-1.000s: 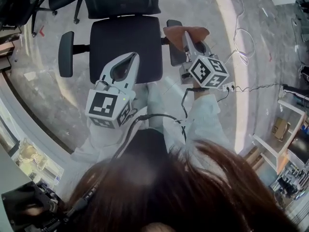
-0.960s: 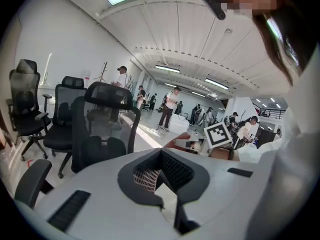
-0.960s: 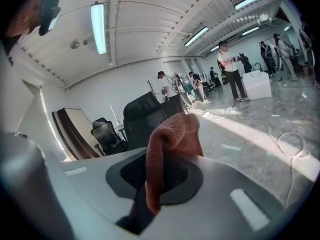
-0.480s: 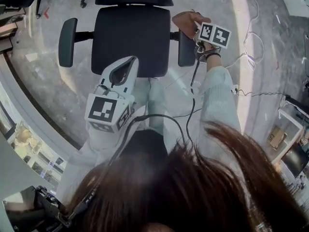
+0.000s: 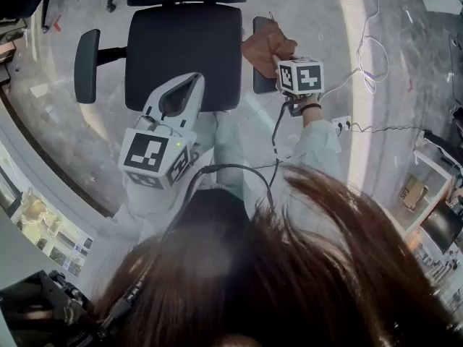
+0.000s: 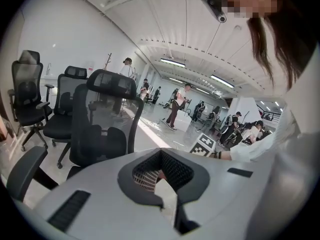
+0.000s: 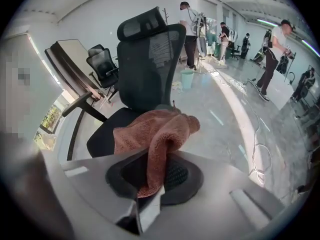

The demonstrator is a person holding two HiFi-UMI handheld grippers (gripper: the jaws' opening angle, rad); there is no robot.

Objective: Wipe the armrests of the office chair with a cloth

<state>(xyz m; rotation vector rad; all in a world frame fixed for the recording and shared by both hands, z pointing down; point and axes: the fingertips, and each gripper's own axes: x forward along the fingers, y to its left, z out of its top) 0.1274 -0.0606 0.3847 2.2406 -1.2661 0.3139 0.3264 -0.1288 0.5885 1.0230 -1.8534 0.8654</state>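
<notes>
R gripper (image 7: pixel 146 196) clamped tight on brown cloth (image 5: pixel 266 45), cloth over rear part of R armrest (image 5: pixel 262 84). Looks like the wipe is just starting. Next: press down, drag along pad to near end. L gripper (image 5: pixel 189 84) shut, empty. L armrest (image 5: pixel 86 65) after.

The head view looks steeply down on the chair (image 5: pixel 181 56) from overhead. Both gripper views sit low, just behind their jaws, facing that same chair from near.
</notes>
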